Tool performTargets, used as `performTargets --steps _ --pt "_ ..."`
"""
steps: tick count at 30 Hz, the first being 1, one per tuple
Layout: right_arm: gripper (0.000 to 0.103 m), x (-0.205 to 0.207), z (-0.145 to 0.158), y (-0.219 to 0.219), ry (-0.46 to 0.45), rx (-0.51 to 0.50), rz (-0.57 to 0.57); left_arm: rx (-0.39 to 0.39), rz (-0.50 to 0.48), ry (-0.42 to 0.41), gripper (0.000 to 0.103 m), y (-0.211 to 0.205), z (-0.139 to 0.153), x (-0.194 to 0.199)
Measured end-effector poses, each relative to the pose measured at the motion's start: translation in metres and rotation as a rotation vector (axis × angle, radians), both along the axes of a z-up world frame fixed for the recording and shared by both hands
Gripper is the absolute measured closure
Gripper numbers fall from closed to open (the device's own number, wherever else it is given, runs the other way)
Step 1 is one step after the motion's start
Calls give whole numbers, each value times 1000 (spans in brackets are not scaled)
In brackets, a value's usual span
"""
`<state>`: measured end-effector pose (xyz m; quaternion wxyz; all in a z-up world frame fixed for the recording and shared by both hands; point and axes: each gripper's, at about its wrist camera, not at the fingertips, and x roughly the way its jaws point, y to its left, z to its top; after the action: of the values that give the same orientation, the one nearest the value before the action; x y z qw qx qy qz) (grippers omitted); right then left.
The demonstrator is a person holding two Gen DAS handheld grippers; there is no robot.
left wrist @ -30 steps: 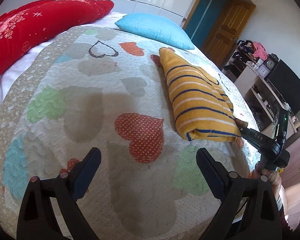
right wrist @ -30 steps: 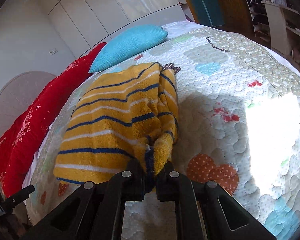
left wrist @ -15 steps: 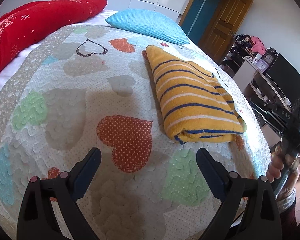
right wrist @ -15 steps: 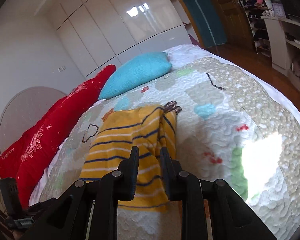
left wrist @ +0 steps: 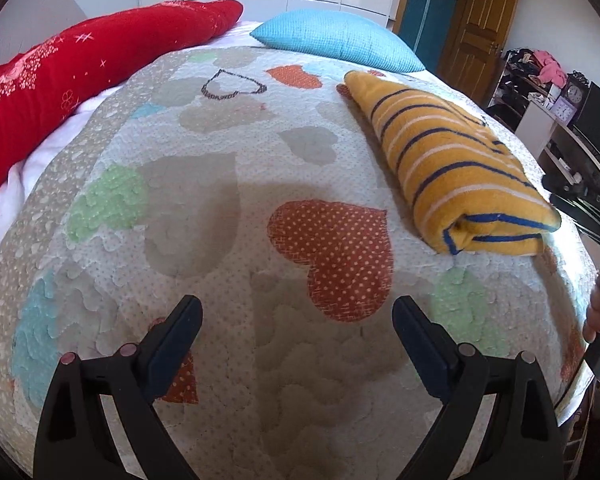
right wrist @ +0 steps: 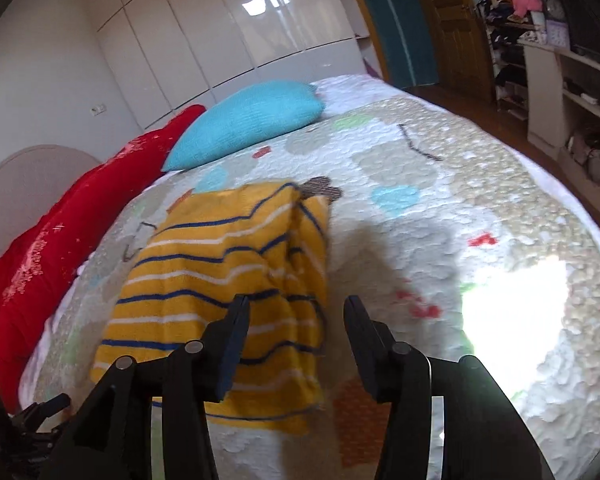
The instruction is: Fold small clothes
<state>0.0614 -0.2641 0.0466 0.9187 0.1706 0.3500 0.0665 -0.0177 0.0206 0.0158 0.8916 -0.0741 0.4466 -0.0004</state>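
**Left wrist and right wrist: striped garment lies folded on the quilt, both grippers free of it**

Left wrist view, nearest first: the left gripper (left wrist: 296,320) hangs over the quilt (left wrist: 204,208) with its jaws spread wide and nothing between them. Just beyond the fingertips sits a red dotted heart patch (left wrist: 336,252), and to its right the folded garment (left wrist: 456,164) (yellow with blue and white stripes) lies flat on the quilt near the bed's right edge, its rolled fold end facing the camera. At the right rim of that view a hand (left wrist: 598,312) grips the dark handle of the other tool. Farther back a blue pillow (left wrist: 336,38) and a long red cushion (left wrist: 80,68) lie along the head of the bed, with white wardrobe doors and a wooden door (left wrist: 476,28) behind.

Right wrist view: the right gripper (right wrist: 296,324) has just been opening and its jaws now stand about half apart, above the garment (right wrist: 220,280) without pressing on it; the left finger overlaps the cloth's near right part in the picture, the right finger shows against bare quilt (right wrist: 440,184). A bright sun patch falls on the quilt to the right. Beyond the garment come the blue pillow (right wrist: 252,120), the red cushion (right wrist: 60,232), and the glossy wardrobe (right wrist: 236,32); shelves with clutter stand at far right.
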Motion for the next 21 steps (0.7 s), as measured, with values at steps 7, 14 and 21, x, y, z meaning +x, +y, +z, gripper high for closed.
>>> performTargets --steps 7,14,21 --pt "48 0 -45 -42 154 -78 -135 111 -20 -48 0 -12 -21 -2" --pt "13 7 -47 -21 173 -173 -57 106 -19 -93 0 -11 -24 -5" --pt "7 8 -50 -13 182 -222 -47 128 -15 -118 0 -15 -25 -8"
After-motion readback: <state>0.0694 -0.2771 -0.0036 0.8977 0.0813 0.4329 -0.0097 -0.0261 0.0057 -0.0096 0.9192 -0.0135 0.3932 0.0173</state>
